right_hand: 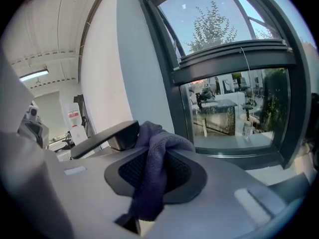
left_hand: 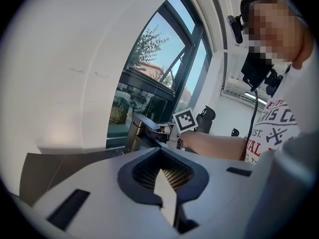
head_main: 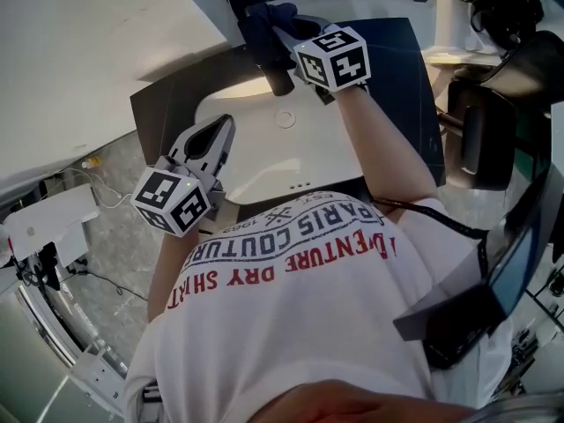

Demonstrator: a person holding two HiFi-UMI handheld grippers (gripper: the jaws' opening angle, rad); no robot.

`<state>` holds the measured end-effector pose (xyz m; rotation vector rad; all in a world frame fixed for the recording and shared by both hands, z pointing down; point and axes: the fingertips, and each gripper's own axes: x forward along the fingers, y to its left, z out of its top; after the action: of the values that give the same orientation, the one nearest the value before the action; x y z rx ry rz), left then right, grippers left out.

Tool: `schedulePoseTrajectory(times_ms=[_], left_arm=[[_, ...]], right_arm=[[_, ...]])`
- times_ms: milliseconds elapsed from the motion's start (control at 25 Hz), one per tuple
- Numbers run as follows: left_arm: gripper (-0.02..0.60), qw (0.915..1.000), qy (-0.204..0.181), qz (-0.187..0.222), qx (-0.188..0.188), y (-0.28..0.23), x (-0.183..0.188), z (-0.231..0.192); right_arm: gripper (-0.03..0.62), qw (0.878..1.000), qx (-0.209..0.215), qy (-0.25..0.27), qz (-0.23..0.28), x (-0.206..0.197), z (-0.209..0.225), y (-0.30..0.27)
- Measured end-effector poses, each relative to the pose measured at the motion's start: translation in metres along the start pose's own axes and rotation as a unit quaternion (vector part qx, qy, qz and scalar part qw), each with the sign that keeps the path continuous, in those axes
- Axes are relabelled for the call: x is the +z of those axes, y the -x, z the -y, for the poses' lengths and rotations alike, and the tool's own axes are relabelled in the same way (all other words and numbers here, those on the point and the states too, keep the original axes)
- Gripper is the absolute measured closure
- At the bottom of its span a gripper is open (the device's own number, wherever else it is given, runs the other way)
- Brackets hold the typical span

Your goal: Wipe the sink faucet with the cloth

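My right hand-held gripper [head_main: 284, 35] is clamped on the dark cloth [right_hand: 152, 168], pressing its bunched fold against the lever of the faucet [head_main: 275, 73] at the far edge of the sink [head_main: 264, 161], so fabric rather than jaws meets the metal. My left hand-held gripper [head_main: 214, 137] hangs over the sink's left rim, jaws together and empty, I judge to stay clear of the wiping path

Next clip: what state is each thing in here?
Left tongs: shut, holding nothing.
Right tongs: shut on the cloth.
Cloth: bunched, up against the faucet.
Faucet: no water seen running.
Sink: visible basin bare.
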<state>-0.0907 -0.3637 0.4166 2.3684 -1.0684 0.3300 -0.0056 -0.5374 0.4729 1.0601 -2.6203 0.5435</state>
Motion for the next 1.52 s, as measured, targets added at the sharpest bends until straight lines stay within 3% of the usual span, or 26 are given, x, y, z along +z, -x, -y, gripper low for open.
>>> schedulePoseTrajectory(times_ms=[160, 360, 680, 920, 1160, 1520], left_arm=[[0.58, 1.0, 0.002, -0.001, 0.002, 0.001, -0.003, -0.004], [0.58, 1.0, 0.006, -0.001, 0.006, 0.002, -0.007, -0.007], [0.58, 0.9999, 0.006, -0.007, 0.007, 0.004, -0.011, -0.009], [0.58, 1.0, 0.0, -0.003, 0.002, 0.003, -0.007, -0.005], [0.581, 1.0, -0.002, 0.003, -0.004, 0.0, -0.002, 0.001], [0.581, 0.9999, -0.005, 0.006, -0.007, -0.003, -0.003, 0.013]], right_arm=[[0.523, 1.0, -0.002, -0.005, -0.022, -0.018, 0.007, -0.013], [0.525, 0.995, -0.028, 0.033, -0.09, -0.059, 0.016, -0.029], [0.528, 0.99, -0.024, 0.037, -0.133, -0.085, 0.019, -0.036], [0.526, 0.995, -0.01, 0.003, -0.098, -0.066, 0.021, -0.016], [0.526, 0.998, 0.003, 0.019, -0.059, -0.033, 0.005, 0.009], [0.526, 0.998, 0.028, 0.039, -0.049, -0.038, -0.02, 0.022]])
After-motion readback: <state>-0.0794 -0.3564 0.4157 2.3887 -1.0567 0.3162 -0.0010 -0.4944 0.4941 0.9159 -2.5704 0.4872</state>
